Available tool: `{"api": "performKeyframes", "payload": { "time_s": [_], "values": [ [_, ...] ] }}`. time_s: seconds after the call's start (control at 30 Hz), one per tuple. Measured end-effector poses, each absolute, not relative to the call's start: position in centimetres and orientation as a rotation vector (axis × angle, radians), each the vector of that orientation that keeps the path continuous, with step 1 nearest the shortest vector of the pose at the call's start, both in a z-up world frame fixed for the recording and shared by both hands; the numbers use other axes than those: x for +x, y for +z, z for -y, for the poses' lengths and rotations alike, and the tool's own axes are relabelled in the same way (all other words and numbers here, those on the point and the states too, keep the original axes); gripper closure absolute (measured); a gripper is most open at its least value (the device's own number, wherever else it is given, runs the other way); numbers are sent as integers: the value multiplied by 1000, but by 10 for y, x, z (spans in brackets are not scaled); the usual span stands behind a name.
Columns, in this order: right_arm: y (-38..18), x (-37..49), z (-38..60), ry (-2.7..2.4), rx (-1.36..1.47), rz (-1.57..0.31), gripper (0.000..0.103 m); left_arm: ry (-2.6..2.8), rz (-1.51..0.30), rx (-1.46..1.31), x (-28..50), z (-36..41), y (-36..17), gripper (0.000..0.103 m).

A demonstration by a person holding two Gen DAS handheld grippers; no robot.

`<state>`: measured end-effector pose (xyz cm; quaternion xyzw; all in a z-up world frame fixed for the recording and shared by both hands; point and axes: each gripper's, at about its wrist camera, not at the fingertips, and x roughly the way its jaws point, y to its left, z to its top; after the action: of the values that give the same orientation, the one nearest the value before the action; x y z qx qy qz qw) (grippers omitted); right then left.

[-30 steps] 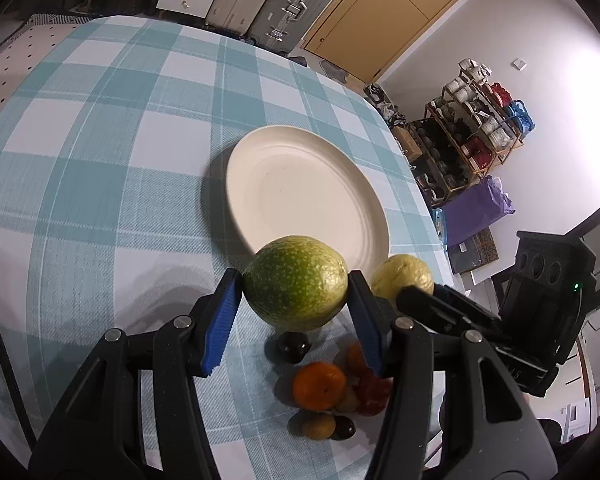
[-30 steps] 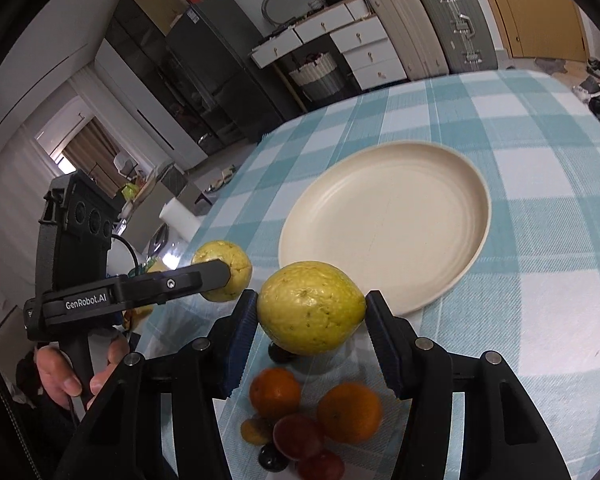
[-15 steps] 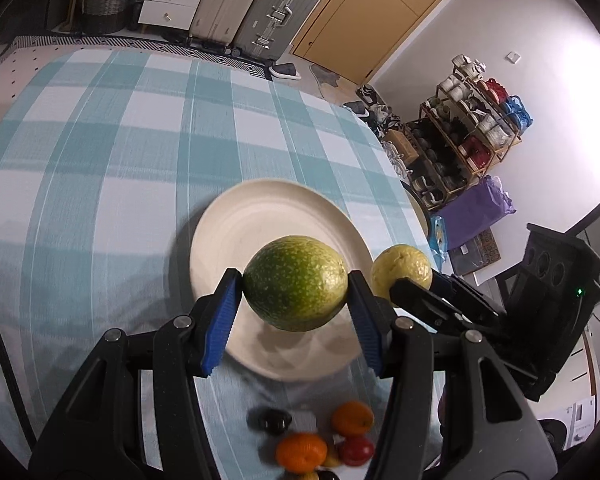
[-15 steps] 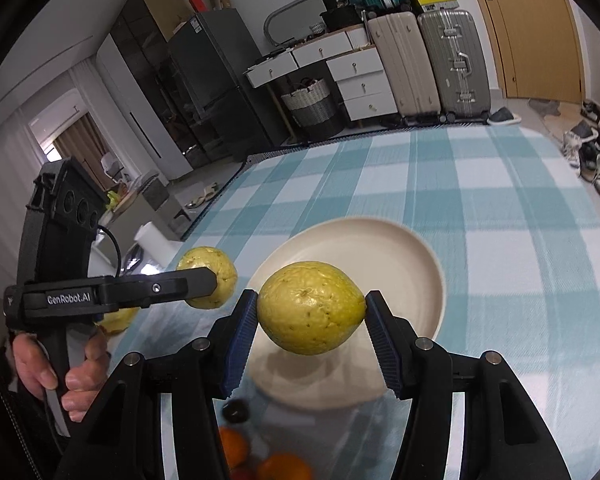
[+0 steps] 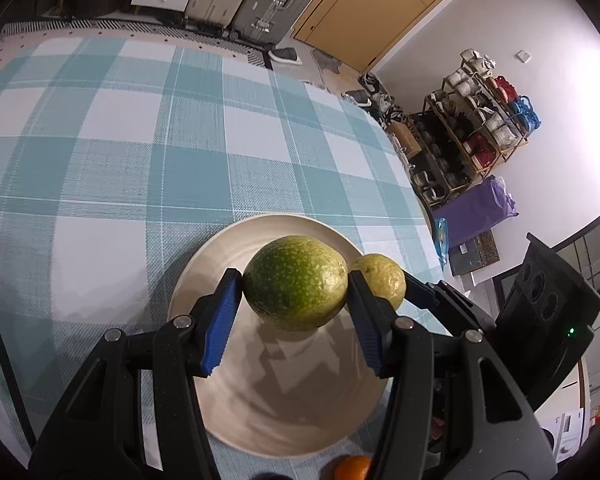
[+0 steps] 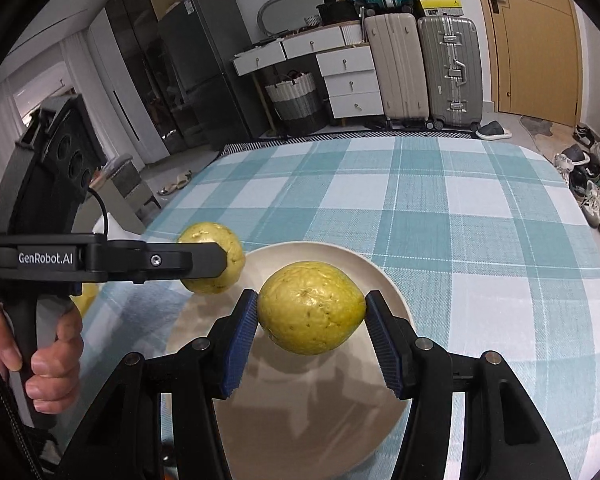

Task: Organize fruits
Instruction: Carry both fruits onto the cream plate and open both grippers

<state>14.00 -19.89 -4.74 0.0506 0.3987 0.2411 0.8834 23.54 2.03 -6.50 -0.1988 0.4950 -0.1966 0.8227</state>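
Both fruits airborne over the plate [image 5: 204,280], centre-bottom of both views. Left gripper [image 5: 295,312] w/ jaws clamped on the green fruit [image 5: 296,282]; right gripper [image 6: 311,334] w/ jaws clamped on the yellow fruit [image 6: 311,307], pads pressing both ends. Risks, judged: round, smooth skins held only at the tips, so a quick release from up here prob. means a bounce or roll off the low rim onto the checked tabletop [image 5: 140,152]. In left view the yellow fruit sits just right of the green one, nearly touching, so grippers could clash if lowered together. Small orange fruit [image 5: 352,467] at bottom edge, near plate rim, could get knocked on withdrawal. Squeezing harder likely bruises the skin.
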Motion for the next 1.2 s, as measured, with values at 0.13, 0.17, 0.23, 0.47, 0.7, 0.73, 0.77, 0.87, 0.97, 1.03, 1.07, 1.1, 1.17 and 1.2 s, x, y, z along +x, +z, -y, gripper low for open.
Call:
{"api": "performKeyframes", "payload": {
  "time_s": [0.13,0.17,0.23,0.47,0.7,0.73,0.77,0.87,0.97,1.03,1.07,1.1,1.17,1.2],
  "values": [
    [-54,150,194,496,83,-830,47,-415,-1071,-430,247,-17,-75,52],
    [-55,151,193,496,79,-830,47,-415,-1074,-433,249,-16,-77,52],
    [-59,156,192,496,75,-836,47,-416,-1085,-437,254,-14,-82,52],
    [-68,164,186,496,48,-842,47,-425,-1110,-453,265,-9,-90,52],
    [-70,168,187,501,80,-844,45,-425,-1097,-501,267,-14,-85,49],
    [-68,166,190,507,97,-833,40,-435,-1092,-499,266,-13,-82,45],
    [-66,164,191,507,106,-820,37,-435,-1088,-494,265,-14,-79,42],
    [-57,156,195,495,101,-781,31,-417,-1062,-470,257,-15,-69,42],
    [-51,148,201,480,109,-764,28,-397,-1052,-472,247,-19,-62,42],
    [-47,141,205,471,120,-757,25,-377,-1045,-460,238,-21,-58,41],
    [-45,137,207,468,122,-752,25,-364,-1042,-447,234,-22,-56,38],
    [-43,132,209,462,119,-747,25,-350,-1033,-428,227,-22,-54,35],
    [-39,124,211,450,116,-738,21,-316,-1017,-399,216,-24,-50,35],
    [-36,119,213,446,118,-730,18,-303,-1004,-383,209,-24,-47,35]
  ]
}}
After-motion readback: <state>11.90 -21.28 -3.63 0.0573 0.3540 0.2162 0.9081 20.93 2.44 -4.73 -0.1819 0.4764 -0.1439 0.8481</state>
